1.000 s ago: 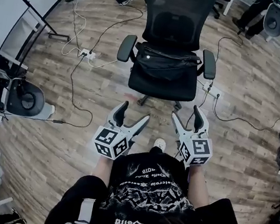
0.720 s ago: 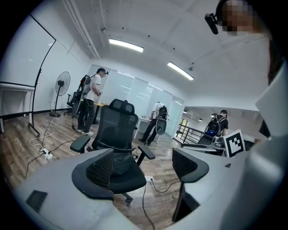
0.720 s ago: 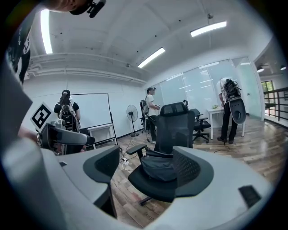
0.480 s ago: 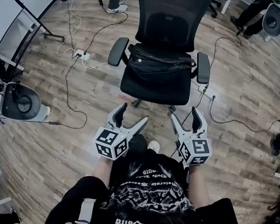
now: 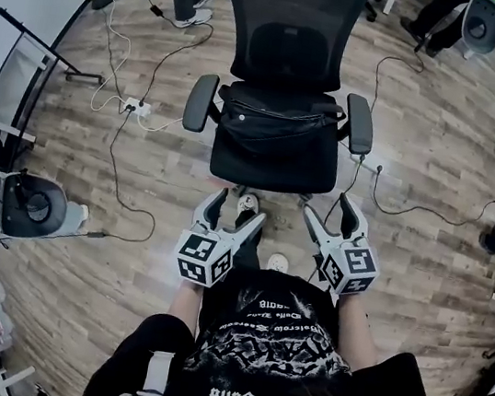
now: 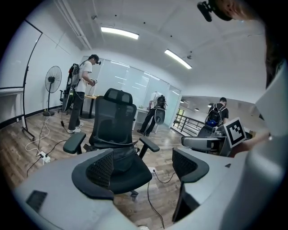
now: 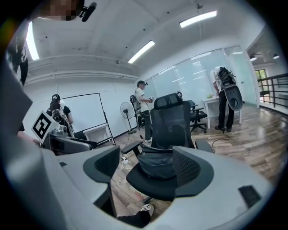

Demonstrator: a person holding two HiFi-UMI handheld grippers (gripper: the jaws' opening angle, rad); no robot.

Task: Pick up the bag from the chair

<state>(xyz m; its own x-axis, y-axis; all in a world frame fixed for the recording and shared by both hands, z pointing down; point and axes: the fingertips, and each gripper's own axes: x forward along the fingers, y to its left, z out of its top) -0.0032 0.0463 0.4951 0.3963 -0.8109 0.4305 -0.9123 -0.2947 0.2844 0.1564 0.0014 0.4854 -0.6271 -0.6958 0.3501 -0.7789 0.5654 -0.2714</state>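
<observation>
Both wide open and empty, the left gripper (image 5: 237, 208) and right gripper (image 5: 327, 210) hover short of the chair (image 5: 275, 171); reach over its seat and pinch the bag's (image 5: 279, 118) top edge.

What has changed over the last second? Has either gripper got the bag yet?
The person stepped forward, so the office chair is closer: the left gripper and right gripper now reach about to the seat's front edge. Nothing was taken hold of. Unchanged: both grippers open and empty, the black bag lying on the seat against the backrest.
</observation>
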